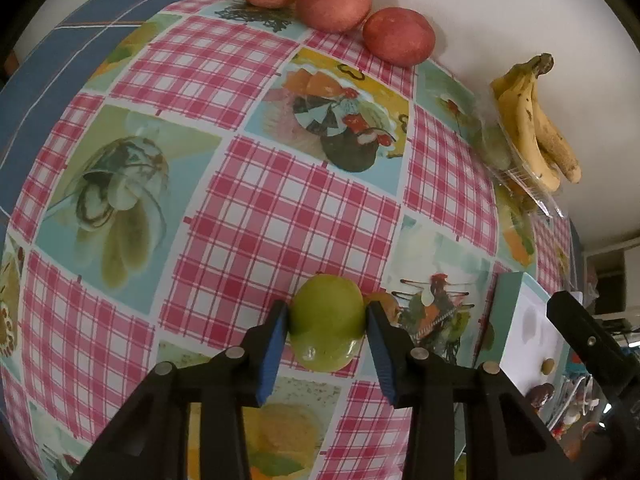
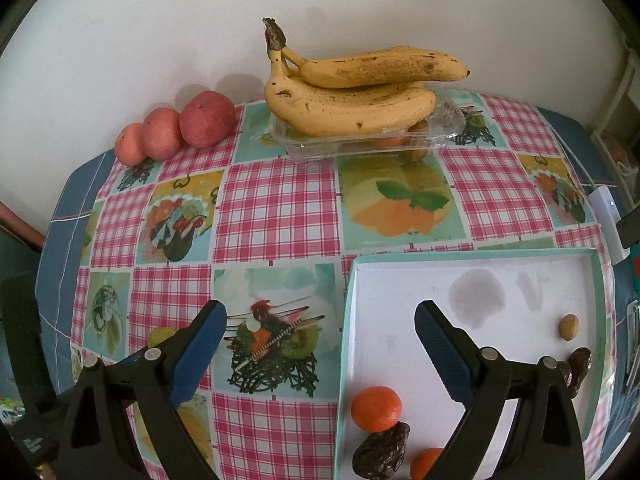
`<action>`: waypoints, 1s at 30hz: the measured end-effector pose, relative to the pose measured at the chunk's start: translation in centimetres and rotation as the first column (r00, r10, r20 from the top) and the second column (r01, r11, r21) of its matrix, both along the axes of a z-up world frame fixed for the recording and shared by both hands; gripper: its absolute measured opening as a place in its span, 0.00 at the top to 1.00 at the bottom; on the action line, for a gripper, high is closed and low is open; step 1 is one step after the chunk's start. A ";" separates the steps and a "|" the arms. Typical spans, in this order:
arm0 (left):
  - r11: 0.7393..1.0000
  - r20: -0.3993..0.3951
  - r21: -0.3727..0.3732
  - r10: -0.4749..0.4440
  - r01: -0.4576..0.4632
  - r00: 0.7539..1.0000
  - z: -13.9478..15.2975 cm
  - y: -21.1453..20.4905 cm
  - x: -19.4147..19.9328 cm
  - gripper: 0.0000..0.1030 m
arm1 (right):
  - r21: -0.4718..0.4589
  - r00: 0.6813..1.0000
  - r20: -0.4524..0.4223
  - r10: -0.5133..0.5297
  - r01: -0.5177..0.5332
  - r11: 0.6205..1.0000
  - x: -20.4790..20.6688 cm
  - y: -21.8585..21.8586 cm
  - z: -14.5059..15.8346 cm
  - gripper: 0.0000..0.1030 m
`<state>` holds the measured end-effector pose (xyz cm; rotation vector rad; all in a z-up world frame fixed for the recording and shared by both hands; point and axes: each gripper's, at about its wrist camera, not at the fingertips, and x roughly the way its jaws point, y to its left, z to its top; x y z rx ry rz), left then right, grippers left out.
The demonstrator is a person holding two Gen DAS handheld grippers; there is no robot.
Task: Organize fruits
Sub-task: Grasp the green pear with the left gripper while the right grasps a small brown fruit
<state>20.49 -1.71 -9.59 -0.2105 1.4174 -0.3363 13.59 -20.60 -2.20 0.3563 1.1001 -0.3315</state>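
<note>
A green fruit (image 1: 326, 326) was held across its middle by the left gripper (image 1: 326, 320), low over the tablecloth (image 1: 256, 216). It looked firm, smooth and light; a slip seemed possible. The right gripper (image 2: 320, 336) was spread wide, holding nothing, at the tray (image 2: 472, 254) rim. Open cloth was left toward the apples (image 1: 334, 2).

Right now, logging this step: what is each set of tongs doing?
Left tongs: closed on the green fruit.
Right tongs: open, holding nothing, above the tray's left edge.
</note>
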 end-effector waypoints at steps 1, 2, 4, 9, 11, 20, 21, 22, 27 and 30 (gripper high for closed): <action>1.000 0.002 -0.002 0.001 -0.001 1.000 0.0 0.1 0.0 0.59 | 0.000 1.000 0.000 0.000 0.000 1.000 0.0 0.0 0.0 0.07; 1.000 0.004 -0.002 0.005 -0.005 1.000 0.1 0.3 0.0 0.59 | 0.000 1.000 0.000 0.000 0.000 1.000 0.0 0.0 0.0 0.07; 1.000 0.007 -0.007 0.020 -0.020 1.000 0.3 0.9 0.1 0.59 | 0.000 1.000 0.001 -0.001 0.001 1.000 0.0 0.0 0.0 0.07; 0.995 0.025 -0.016 0.095 -0.094 0.995 1.0 3.4 0.7 0.59 | 0.001 1.000 0.000 0.002 -0.002 1.000 0.1 0.2 -0.1 0.07; 0.991 0.045 0.005 0.131 -0.132 0.990 1.6 4.8 1.0 0.59 | -0.002 1.000 -0.011 0.017 -0.017 1.000 0.4 0.6 -0.4 0.07; 0.965 0.096 0.069 0.246 -0.253 0.965 2.6 9.7 1.6 0.59 | 0.015 0.983 -0.027 0.181 -0.181 0.983 2.0 5.9 -1.9 0.07; 0.962 0.103 0.079 0.253 -0.261 0.962 2.8 10.0 1.6 0.59 | 0.013 0.980 -0.034 0.196 -0.196 0.981 2.2 6.5 -2.2 0.07; 0.958 0.115 0.096 0.260 -0.271 0.959 3.0 10.5 1.6 0.59 | 0.012 0.977 -0.037 0.209 -0.208 0.978 2.4 7.2 -2.6 0.07; 0.947 0.123 0.102 0.292 -0.305 0.948 3.0 11.5 1.9 0.59 | 0.012 0.967 -0.049 0.251 -0.250 0.968 3.1 9.3 -3.9 0.07; 0.946 0.111 0.101 0.297 -0.308 0.948 2.7 11.6 1.8 0.59 | -0.007 0.962 -0.068 0.266 -0.267 0.964 3.4 10.0 -4.9 0.08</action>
